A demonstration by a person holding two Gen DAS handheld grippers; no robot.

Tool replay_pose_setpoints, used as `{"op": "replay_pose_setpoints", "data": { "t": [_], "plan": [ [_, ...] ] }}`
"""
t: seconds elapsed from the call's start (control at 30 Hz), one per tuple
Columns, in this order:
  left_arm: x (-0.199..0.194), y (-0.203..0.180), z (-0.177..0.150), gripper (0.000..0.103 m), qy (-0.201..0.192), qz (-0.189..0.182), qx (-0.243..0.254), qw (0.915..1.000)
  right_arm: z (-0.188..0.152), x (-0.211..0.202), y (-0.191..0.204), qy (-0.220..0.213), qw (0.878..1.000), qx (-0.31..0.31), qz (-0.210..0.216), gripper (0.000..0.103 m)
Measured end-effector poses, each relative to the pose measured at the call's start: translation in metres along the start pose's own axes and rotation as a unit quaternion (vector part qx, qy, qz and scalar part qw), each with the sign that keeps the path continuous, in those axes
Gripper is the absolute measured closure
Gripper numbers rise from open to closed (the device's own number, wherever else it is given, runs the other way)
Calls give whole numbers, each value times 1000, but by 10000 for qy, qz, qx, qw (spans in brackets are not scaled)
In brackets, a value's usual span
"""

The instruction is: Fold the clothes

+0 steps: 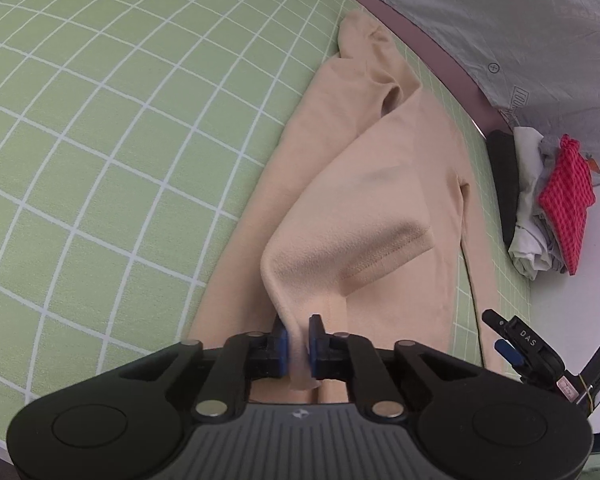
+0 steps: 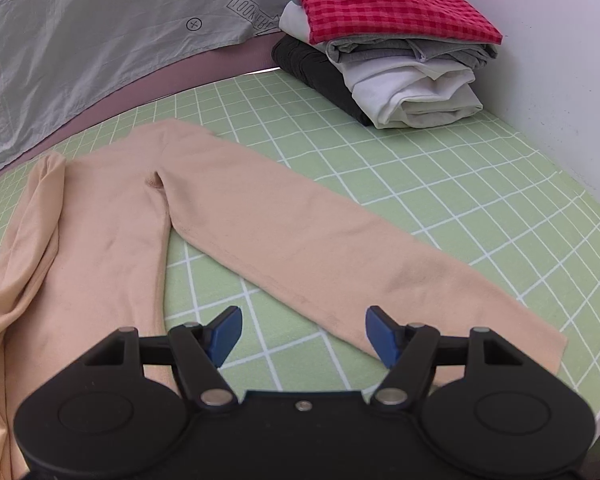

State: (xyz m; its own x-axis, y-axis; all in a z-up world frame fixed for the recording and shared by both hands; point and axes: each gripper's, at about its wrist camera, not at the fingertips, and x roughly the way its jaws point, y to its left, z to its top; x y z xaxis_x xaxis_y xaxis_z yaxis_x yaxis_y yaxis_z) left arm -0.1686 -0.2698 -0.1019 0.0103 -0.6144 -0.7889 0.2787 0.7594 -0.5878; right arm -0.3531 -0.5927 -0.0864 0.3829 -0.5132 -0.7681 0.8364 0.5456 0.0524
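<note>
Left claw pinching a sleeve, right claw wide open with nothing in it

My left gripper is clamped on the cuff end of the beige long-sleeve top, which lies on the green grid mat, body running lengthwise away from me. My right gripper hangs over the other sleeve, stretched diagonally toward me, cuff nearest. Folded stack sits in the far corner.

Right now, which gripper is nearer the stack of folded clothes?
Right. The right gripper hangs open over the beige top's sleeve, facing the stack; the left gripper pinches fabric farther off.
</note>
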Motion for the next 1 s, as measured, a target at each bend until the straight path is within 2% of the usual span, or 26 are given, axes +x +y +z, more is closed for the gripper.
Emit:
{"op": "replay_pose_setpoints", "data": {
  "t": [0.07,0.13,0.17,0.2,0.23,0.27,0.33,0.37,0.43,0.5,0.67,0.8,1.0],
  "plan": [
    [-6,-1,0,101,59,-600,-221,9979,-1,-1,8,9,10000,-35,34,34],
    [-15,-6,1,101,77,-1193,-357,9922,-2,-3,13,17,9999,-80,58,34],
    [-18,-9,2,101,78,-1397,-379,9894,-3,-3,14,19,9999,-98,59,34],
    [-21,-11,2,101,68,-1447,-370,9888,-4,-4,16,25,9999,-102,57,34],
    [-22,-12,2,101,60,-1397,-326,9896,-6,-4,17,33,9999,-98,53,34],
    [-21,-13,2,101,64,-1123,-203,9934,-7,-5,18,45,9999,-93,46,34],
    [-13,-8,0,100,156,-343,-20,9993,-10,-5,20,75,9999,-84,34,34],
    [-9,-5,-1,100,203,-22,22,9998,-12,-6,21,90,9999,-81,28,34],
    [-5,2,-1,97,252,332,30,9991,-16,-7,22,122,9999,-71,24,34],
    [-3,8,-2,88,273,616,47,9977,-18,-8,24,130,9999,-52,28,34],
    [-22,3,6,85,-112,447,180,9988,-16,-9,29,84,10000,-4,45,34],
    [-31,-10,23,83,-442,646,541,9955,-6,-5,40,18,9999,19,99,34],
    [-16,-36,58,80,-608,777,1029,9898,18,5,66,-88,9996,-122,250,34]
  ]
}}
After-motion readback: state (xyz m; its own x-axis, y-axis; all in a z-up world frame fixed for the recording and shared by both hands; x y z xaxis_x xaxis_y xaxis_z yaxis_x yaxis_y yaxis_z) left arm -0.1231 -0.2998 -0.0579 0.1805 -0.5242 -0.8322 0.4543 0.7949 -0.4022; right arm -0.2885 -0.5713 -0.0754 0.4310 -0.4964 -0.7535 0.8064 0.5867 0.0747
